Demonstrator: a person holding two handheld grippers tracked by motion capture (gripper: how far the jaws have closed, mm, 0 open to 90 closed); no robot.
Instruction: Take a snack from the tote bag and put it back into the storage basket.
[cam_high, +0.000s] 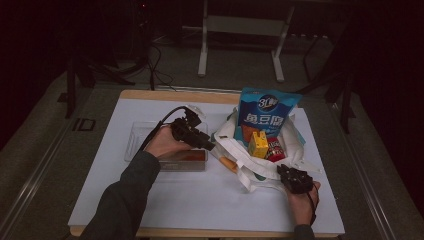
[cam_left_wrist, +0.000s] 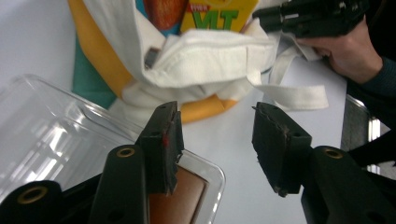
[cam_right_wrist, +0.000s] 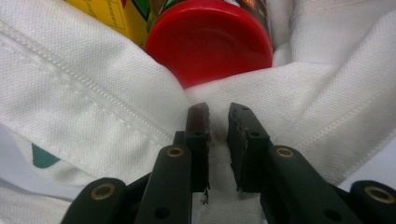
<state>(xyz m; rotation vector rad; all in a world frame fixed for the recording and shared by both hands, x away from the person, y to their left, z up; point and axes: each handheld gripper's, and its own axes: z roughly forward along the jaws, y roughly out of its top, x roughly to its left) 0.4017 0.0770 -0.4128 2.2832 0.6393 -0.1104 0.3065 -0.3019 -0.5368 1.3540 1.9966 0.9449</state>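
Nearest the person, the right gripper (cam_high: 296, 181) pinches the white cloth bag's (cam_high: 260, 172) rim, jaws nearly together on the fabric. The left gripper (cam_high: 200, 137) hangs half open and empty between the clear tray (cam_high: 134, 137) and the bag. A blue packet (cam_high: 266, 114), yellow carton (cam_high: 259, 144) and red-lidded jar (cam_right_wrist: 210, 39) already sit inside, so packing looks mostly done.

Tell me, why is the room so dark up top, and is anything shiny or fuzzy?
High view: the room behind is nearly black, the white table dimly lit. Left gripper view: light glints on the clear plastic tray; the left gripper's near parts look soft. Right gripper view: the red lid is sharp and evenly lit.
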